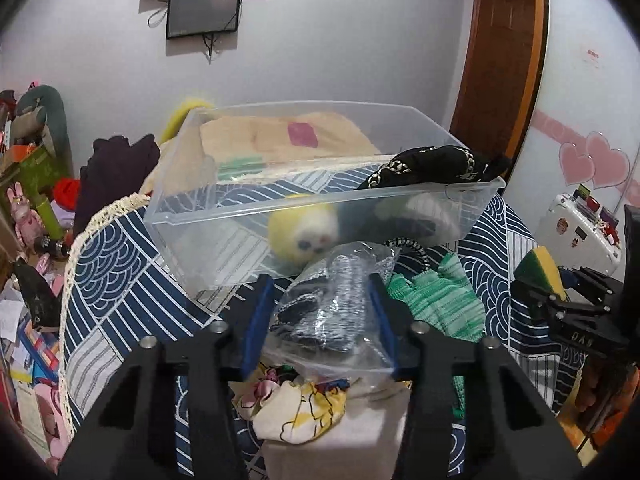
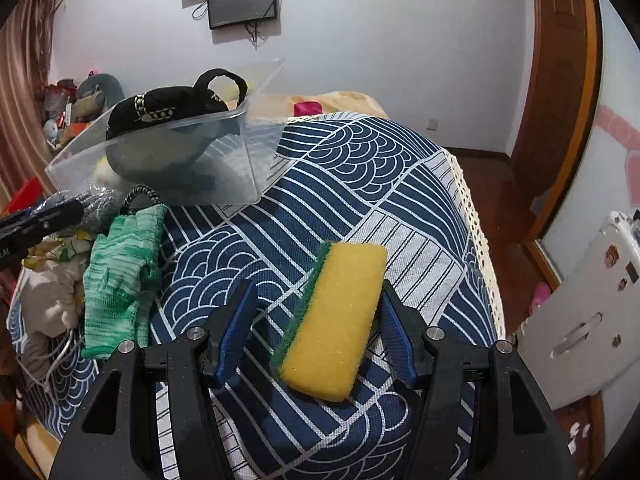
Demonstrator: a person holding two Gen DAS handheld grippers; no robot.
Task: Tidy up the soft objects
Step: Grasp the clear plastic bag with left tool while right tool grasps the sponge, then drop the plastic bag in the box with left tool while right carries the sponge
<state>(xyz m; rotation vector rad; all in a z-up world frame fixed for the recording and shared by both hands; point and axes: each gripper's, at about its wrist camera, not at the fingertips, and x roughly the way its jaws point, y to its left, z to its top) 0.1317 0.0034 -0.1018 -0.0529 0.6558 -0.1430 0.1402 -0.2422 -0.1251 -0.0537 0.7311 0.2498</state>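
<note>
On the patterned bedcover point(image 2: 360, 168), the right gripper point(image 2: 316, 328) is reaching forward with its blue fingers point(image 2: 236, 332) spread wide around a yellow-and-green sponge point(image 2: 336, 320); the right pad is touching the sponge, the left one is standing apart. The left gripper point(image 1: 320, 320) is pointing toward the clear plastic bin point(image 1: 224, 216), its fingers point(image 1: 256, 324) pressing both sides of a crinkled plastic bag of grey knitwear point(image 1: 332, 304). The bin is holding a yellow plush toy point(image 1: 304, 232) and a black embroidered bag point(image 1: 436, 164). A green knit glove point(image 2: 120, 276) is lying beside the bin.
</note>
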